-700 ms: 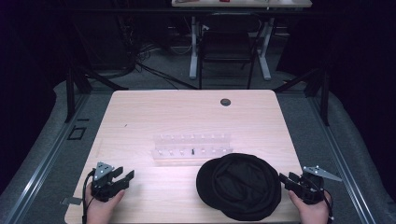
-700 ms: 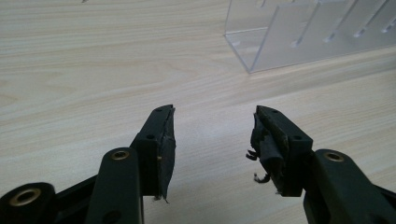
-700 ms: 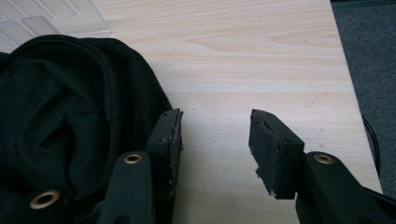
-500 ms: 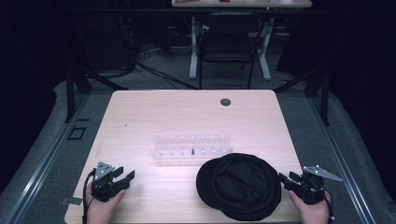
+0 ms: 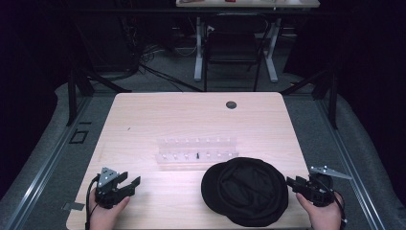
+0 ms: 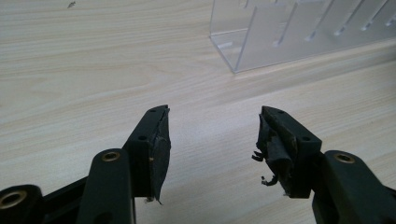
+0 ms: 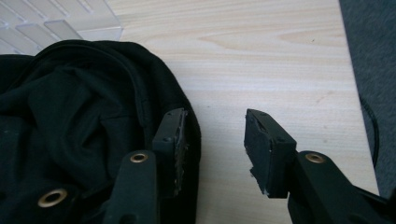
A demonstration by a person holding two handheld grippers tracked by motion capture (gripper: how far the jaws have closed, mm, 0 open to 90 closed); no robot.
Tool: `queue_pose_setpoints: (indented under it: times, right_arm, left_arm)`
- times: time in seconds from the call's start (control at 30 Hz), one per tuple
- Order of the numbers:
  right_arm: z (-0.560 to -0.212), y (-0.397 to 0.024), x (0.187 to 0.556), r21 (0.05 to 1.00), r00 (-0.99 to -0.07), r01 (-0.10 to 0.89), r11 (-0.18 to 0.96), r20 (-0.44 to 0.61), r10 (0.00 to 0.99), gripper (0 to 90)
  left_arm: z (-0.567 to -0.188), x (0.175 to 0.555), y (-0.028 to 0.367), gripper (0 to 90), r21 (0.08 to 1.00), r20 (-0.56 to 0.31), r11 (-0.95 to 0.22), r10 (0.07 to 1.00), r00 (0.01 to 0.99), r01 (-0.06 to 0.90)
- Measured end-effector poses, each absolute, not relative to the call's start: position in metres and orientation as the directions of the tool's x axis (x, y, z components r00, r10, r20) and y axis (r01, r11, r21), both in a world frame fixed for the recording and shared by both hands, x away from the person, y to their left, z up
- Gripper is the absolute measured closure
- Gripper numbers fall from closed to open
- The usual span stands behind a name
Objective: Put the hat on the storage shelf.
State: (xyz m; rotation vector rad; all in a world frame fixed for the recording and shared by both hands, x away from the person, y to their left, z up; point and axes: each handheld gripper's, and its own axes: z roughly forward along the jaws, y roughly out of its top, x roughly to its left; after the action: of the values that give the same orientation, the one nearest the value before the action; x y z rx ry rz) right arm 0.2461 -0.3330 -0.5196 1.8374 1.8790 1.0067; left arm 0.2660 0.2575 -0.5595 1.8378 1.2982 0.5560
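Right gripper (image 5: pixel 298 184) — jaws spread, empty; black cloth hat (image 5: pixel 245 190) lay just beside its left jaw, the edge overlapping it. Left gripper (image 5: pixel 127 184) — jaws spread over bare table (image 5: pixel 191 115). Clear plastic rack (image 5: pixel 197 149) stood farther ahead, between both.

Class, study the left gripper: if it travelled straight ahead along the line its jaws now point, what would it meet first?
Probably the clear plastic rack. The left gripper is open above bare table, and the rack's near corner lies ahead, slightly right of centre, so it might narrowly slip past.
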Motion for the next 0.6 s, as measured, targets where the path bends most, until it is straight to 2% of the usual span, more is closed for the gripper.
queue_pose_setpoints:
  times: [0.13, 0.23, 0.43, 0.6]
  right_arm:
    - [-0.514, -0.331, 0.250, 0.641, -0.132, 0.765, -0.064, 0.254, 0.958, 58.3]
    - [-0.508, -0.330, 0.259, 0.541, -0.140, 0.839, -0.058, 0.317, 0.938, 61.5]
    - [-0.499, -0.324, 0.272, 0.459, -0.177, 0.888, 0.028, 0.287, 0.941, 63.7]
    - [-0.495, -0.322, 0.280, 0.416, -0.178, 0.908, 0.047, 0.280, 0.943, 66.9]
  left_arm:
    - [-0.560, 0.266, 0.256, 42.9, 0.806, -0.093, -0.155, 0.920, 0.381, 0.571]
    - [-0.560, 0.266, 0.255, 42.9, 0.803, -0.092, -0.163, 0.917, 0.388, 0.573]
    - [-0.560, 0.266, 0.254, 42.4, 0.802, -0.093, -0.164, 0.916, 0.391, 0.575]
    - [-0.561, 0.266, 0.254, 42.2, 0.799, -0.095, -0.164, 0.915, 0.391, 0.579]
